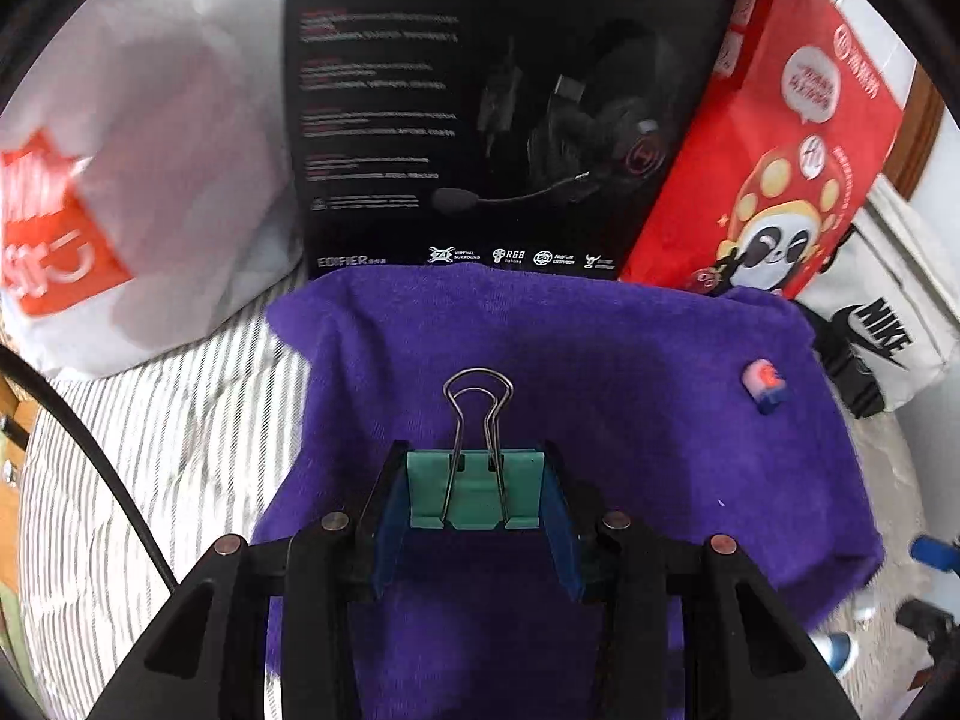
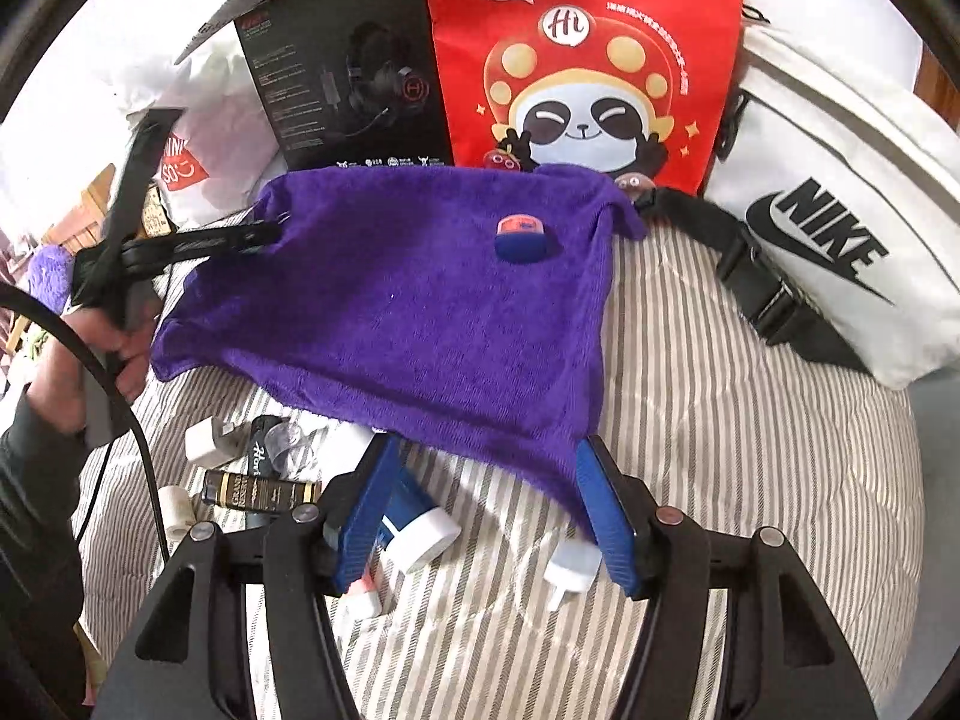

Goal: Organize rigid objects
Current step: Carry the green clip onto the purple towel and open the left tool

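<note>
Behind the purple cloth (image 2: 408, 306), a black box (image 2: 354, 78) reads HECATE at its top and EDIFIER along its foot, with a headset pictured; beside it a red bag (image 2: 588, 54) shows a panda under a "Hi" bubble, and right of the cloth a white bag (image 2: 840, 192) reads NIKE. Left of the box, a white bag (image 1: 150, 168) bears an orange label, too blurred to read. On the cloth lies a small blue and pink cap (image 2: 521, 237), with bare cloth all round it. The left gripper (image 1: 477, 495) hangs over the cloth, its jaws clamped on a green clip (image 1: 474, 492). The right gripper (image 2: 486, 516) stands half wide, jaws opening, gripping nothing, over the cloth's near edge and some small bottles (image 2: 420, 534) on the striped sheet (image 2: 720, 420)
</note>
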Motion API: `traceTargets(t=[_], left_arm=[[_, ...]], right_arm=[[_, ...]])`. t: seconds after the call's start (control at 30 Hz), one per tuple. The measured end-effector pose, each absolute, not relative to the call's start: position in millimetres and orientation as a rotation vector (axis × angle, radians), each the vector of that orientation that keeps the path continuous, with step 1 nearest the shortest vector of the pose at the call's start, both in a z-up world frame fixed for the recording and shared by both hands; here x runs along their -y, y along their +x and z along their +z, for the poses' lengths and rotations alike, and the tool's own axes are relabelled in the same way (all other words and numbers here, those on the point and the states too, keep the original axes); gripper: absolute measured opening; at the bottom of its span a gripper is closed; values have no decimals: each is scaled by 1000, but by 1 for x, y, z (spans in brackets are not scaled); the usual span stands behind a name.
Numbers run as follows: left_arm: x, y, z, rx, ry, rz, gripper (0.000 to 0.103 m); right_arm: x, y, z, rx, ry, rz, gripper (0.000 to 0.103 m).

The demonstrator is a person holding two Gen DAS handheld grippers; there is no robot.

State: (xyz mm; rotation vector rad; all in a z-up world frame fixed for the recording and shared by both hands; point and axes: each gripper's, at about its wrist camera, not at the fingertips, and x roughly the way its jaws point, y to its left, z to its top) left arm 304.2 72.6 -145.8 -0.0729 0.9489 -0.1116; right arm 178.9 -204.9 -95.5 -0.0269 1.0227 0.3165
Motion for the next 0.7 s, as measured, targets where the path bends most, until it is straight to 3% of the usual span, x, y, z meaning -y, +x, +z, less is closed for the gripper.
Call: traceTargets(t=[0.7], left_arm=[[-45, 332, -163, -1032, 52, -54, 43]], right_arm=[[242, 152, -105, -1061, 83, 277, 61]])
